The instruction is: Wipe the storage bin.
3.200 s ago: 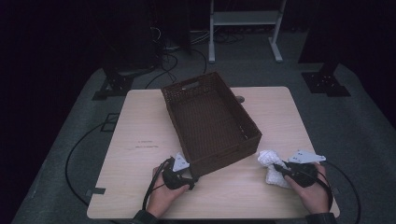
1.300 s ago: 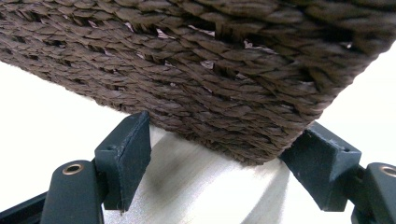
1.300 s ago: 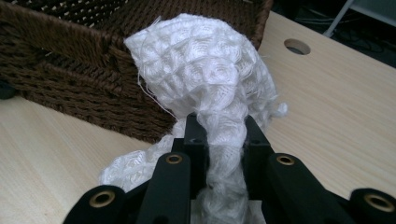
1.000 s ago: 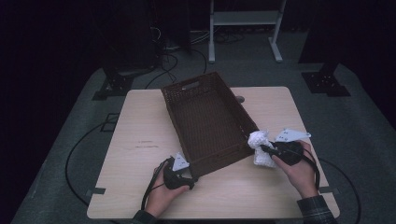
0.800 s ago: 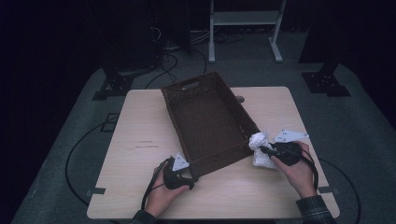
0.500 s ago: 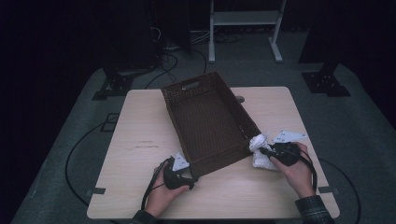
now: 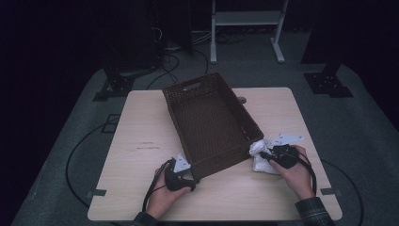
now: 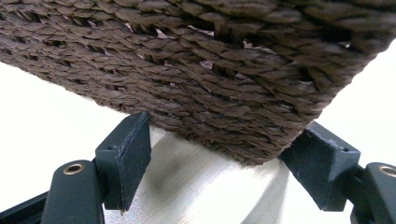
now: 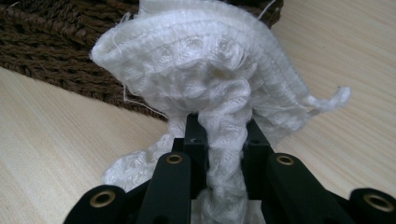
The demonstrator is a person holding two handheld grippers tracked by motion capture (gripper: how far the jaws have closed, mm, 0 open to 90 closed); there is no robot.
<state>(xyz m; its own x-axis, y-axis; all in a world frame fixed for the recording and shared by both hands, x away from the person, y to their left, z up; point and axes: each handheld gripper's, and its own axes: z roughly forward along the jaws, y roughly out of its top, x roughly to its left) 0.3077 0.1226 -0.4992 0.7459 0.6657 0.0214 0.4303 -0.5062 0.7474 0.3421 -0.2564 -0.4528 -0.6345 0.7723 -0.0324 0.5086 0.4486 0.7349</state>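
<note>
On a pale wooden table [image 7: 141, 117] in a dark room, right gripper [image 7: 269, 155] clamped on a bunched white cloth [image 9: 205, 70], woven basket [image 7: 207, 117] just to its left, long axis running away, near corner between the left gripper [image 7: 188, 175]'s jaws.
</note>
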